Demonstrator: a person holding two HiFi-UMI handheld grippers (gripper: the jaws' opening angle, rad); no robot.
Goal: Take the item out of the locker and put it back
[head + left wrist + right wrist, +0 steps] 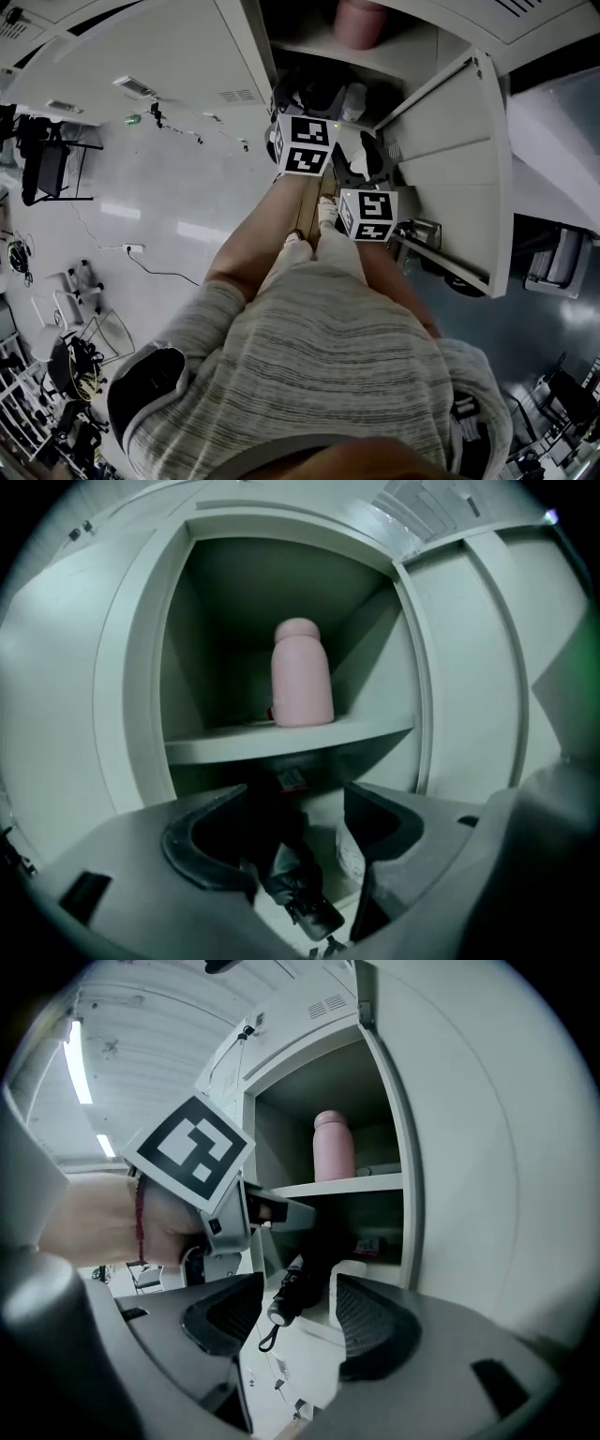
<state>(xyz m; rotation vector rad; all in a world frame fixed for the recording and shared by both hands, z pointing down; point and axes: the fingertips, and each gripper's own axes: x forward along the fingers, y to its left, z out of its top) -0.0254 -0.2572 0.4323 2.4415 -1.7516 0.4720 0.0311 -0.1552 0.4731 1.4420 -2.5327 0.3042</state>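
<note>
1. Two grippers; the left gripper [295,808] has its jaws wide apart with nothing pressed between the pads; the right gripper [298,1288] is likewise wide and empty; each carries one marker cube.
2. One locker [141,667], with its one door [459,159] swung open; one shelf [281,742] splits it into an upper and a lower compartment.
3. One pink bottle [302,674] stands upright on the shelf in the upper compartment; one black folded umbrella [286,1299] lies tilted in the lower compartment, with one white container [348,1274] just beside it.
4. The left gripper view looks straight into the locker; the umbrella shows low in the gap between its jaws, but the pads are not on it.
5. Only the right gripper view shows the hand [103,1222] holding the left gripper before the opening; only the head view shows the striped sweater [319,356] and the floor [169,206].
</note>
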